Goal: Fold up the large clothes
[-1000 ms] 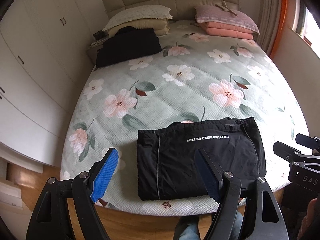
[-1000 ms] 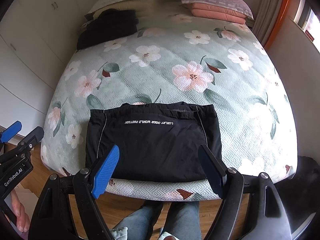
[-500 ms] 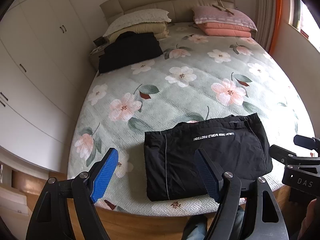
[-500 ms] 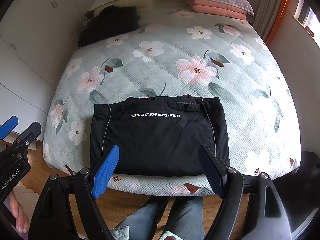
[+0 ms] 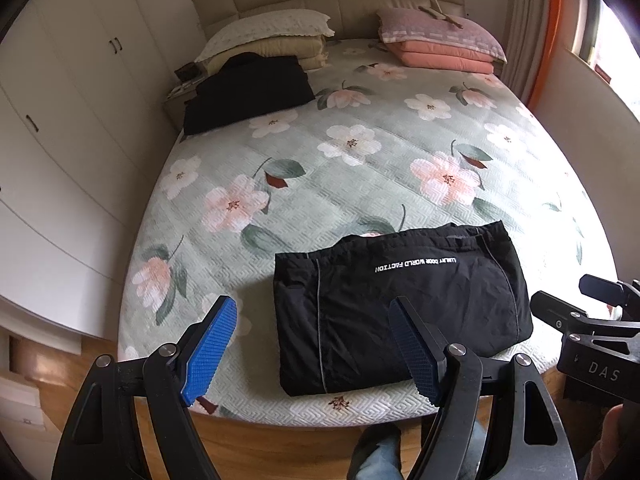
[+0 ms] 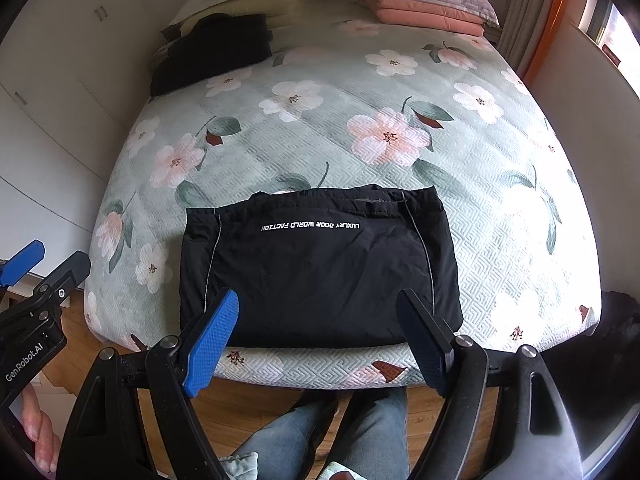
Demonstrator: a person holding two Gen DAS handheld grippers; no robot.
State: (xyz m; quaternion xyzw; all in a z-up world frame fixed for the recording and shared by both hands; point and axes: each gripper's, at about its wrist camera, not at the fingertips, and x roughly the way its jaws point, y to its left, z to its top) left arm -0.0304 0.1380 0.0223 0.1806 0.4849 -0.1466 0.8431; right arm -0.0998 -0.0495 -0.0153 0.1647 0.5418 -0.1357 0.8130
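Observation:
A black garment (image 5: 396,300) with white lettering lies folded into a neat rectangle near the foot edge of the floral bed (image 5: 360,168); it also shows in the right wrist view (image 6: 320,268). My left gripper (image 5: 310,344) is open and empty, held above the bed's foot edge, left of the garment's middle. My right gripper (image 6: 316,336) is open and empty, held over the garment's near edge. Neither touches the cloth. The right gripper shows at the right edge of the left wrist view (image 5: 592,320).
A second folded black garment (image 5: 248,92) lies at the bed's far left by stacked pillows (image 5: 268,40). Pink pillows (image 5: 440,44) sit far right. White wardrobes (image 5: 60,120) line the left wall. Wooden floor and the person's legs (image 6: 340,432) are below the bed's foot.
Both grippers have pulled back and risen slightly from the folded garment, staying open. The garment has not moved.

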